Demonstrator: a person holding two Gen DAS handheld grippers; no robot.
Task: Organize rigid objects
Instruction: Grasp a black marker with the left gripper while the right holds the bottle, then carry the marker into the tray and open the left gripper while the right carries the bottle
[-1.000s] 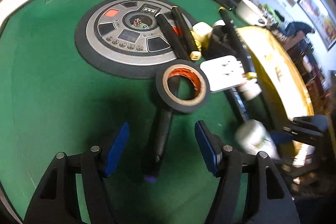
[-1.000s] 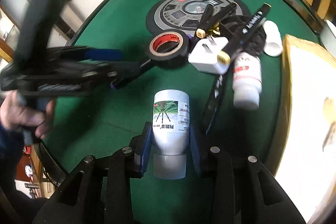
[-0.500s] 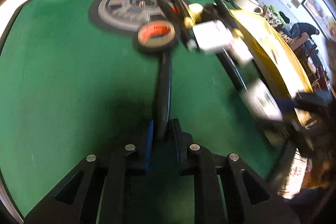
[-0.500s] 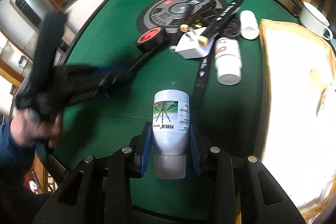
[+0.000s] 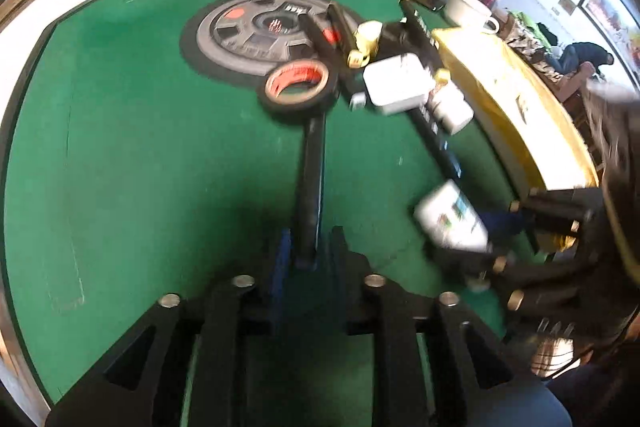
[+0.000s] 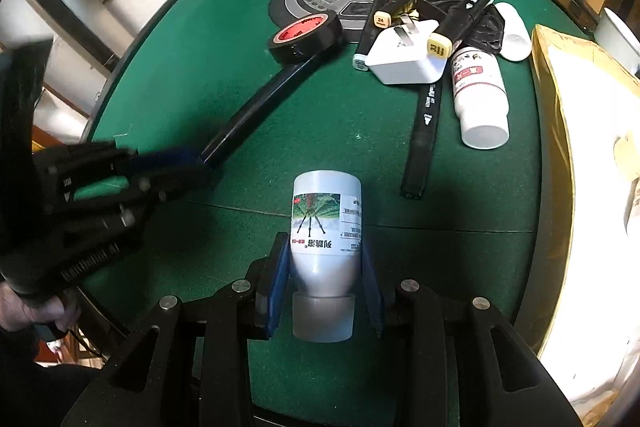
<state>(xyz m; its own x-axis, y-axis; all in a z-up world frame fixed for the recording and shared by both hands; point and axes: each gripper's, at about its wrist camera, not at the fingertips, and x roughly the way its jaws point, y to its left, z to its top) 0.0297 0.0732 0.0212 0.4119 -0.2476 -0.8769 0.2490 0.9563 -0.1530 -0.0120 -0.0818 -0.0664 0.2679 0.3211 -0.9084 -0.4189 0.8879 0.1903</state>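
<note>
A long black marker [image 5: 312,167] lies on the green felt, its far end under a black tape roll [image 5: 298,87] with a red core. Its near end sits between the jaws of my left gripper [image 5: 308,239]. Those jaws are opening, and a thin gap shows on each side of the marker. The right wrist view shows the same marker [image 6: 260,107] running from the left gripper [image 6: 192,163] to the tape roll [image 6: 306,37]. My right gripper [image 6: 324,267] is shut on a white labelled bottle [image 6: 326,219], cap toward the camera, held above the felt.
A pile lies beyond: a white plug adapter [image 6: 404,61], several black markers, a second white bottle [image 6: 480,95] on its side. A cardboard box [image 6: 560,107] borders the right side. The round control panel [image 5: 256,35] sits mid-table, and a white cup [image 5: 468,11] stands behind the box.
My left gripper came down around the black marker's near end, shut on it and drew back; its jaws now stand slightly apart again. The right gripper kept hold of the bottle.
</note>
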